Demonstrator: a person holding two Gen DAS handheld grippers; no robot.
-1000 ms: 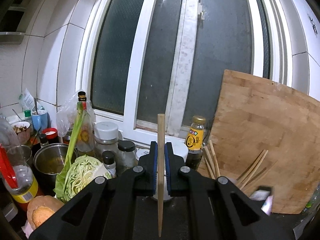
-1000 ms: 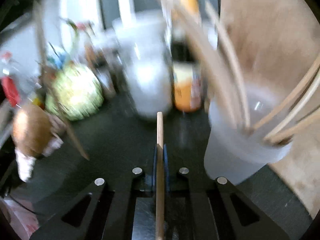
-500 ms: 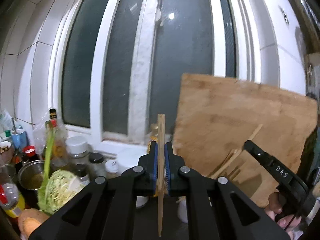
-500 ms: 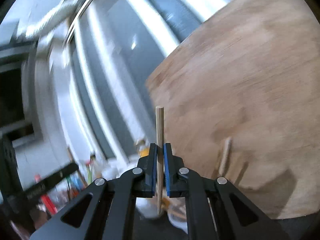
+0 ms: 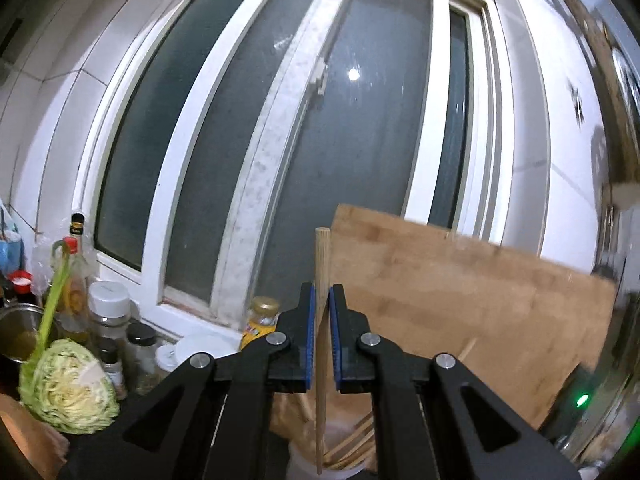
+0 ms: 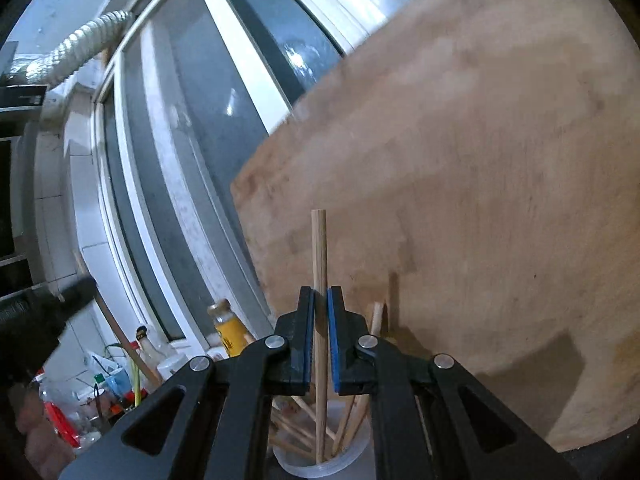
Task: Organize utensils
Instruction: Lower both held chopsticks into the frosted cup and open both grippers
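Observation:
My left gripper (image 5: pixel 321 300) is shut on a wooden chopstick (image 5: pixel 321 344) that stands upright between the blue pads, its lower end hanging over a pale plastic cup (image 5: pixel 304 466) holding several chopsticks. In the right wrist view my right gripper (image 6: pixel 320 300) is shut on a second upright chopstick (image 6: pixel 319 320). Its lower tip reaches into the mouth of the clear cup (image 6: pixel 320 468), among several other chopsticks leaning there. The left gripper shows as a dark blurred shape (image 6: pixel 60 304) at the left of that view.
A large wooden cutting board (image 6: pixel 460 220) leans against the window behind the cup. To the left stand a yellow-labelled bottle (image 5: pixel 260 320), spice jars (image 5: pixel 110 312), a cut cabbage (image 5: pixel 68 388) and a steel pot (image 5: pixel 16 328) on the dark counter.
Both grippers rose and swung toward the cup by the cutting board, each keeping its chopstick. The right one rolled from looking down at the counter to level, with its chopstick tip now in the cup.

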